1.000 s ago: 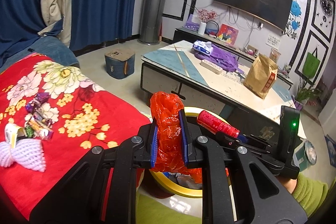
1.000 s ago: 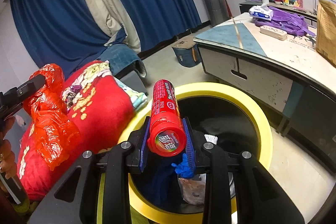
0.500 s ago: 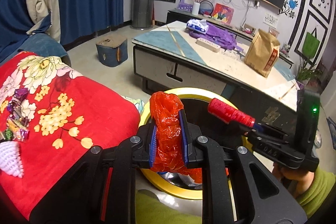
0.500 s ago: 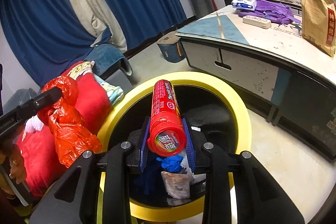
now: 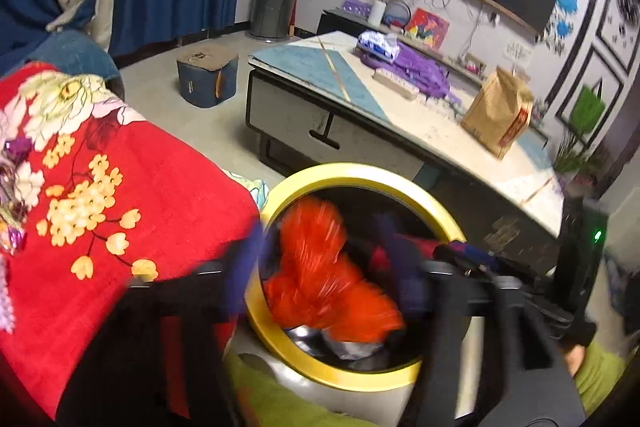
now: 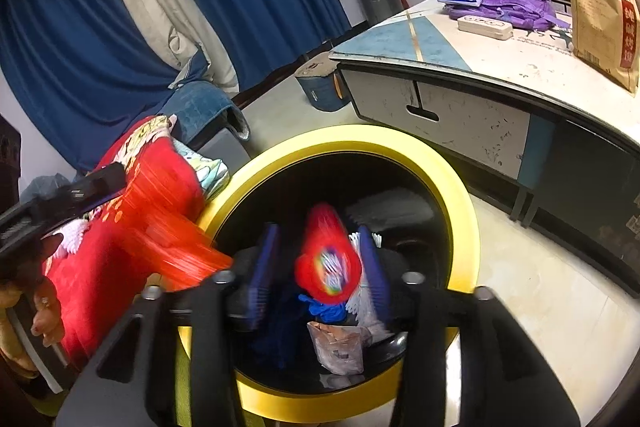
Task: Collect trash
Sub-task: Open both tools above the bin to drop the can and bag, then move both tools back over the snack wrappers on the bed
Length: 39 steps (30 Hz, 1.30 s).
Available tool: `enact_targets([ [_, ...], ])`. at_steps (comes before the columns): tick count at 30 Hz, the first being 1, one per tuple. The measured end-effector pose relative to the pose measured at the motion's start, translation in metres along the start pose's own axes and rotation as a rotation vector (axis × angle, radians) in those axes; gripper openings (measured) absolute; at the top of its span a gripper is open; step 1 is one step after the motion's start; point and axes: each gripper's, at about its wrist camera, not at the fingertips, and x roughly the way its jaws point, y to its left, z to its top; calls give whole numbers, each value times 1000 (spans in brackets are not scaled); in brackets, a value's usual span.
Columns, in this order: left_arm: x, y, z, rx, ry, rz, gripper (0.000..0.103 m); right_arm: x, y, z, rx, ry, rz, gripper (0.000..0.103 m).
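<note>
My right claw (image 6: 320,263) view alone shows binned scraps; both claws are opening, blurred red can (image 6: 328,263) and orange bag (image 5: 328,283) loose over the yellow-rimmed bin (image 6: 460,187).

**Rig and operator appearance**

Your left gripper (image 5: 320,267) is matt black plastic with blue ribbed pads on its fingers (image 5: 240,267), badly motion-blurred. Your right gripper (image 6: 322,267) has the same black frame, blue ribbed pads, and round silver screws at the finger pivots. Seen from the left wrist, its black housing carries a small lit green LED. You wear a green sleeve (image 5: 600,383).
</note>
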Motion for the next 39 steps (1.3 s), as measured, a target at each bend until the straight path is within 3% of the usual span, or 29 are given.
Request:
enact_targets([
  [6, -17, 5, 4, -42, -54, -8, 92, -7, -2, 4, 23, -27, -22, 61],
  [9, -24, 5, 4, -52, -63, -3, 92, -10, 1, 6, 28, -39, -31, 68],
  [22, -64, 16, 2, -78, -137, 51, 92, -21, 25, 16, -9, -73, -24, 79],
  [39, -110, 33, -7, -88, -226, 120, 92, -26, 72, 18, -119, -58, 12, 82],
])
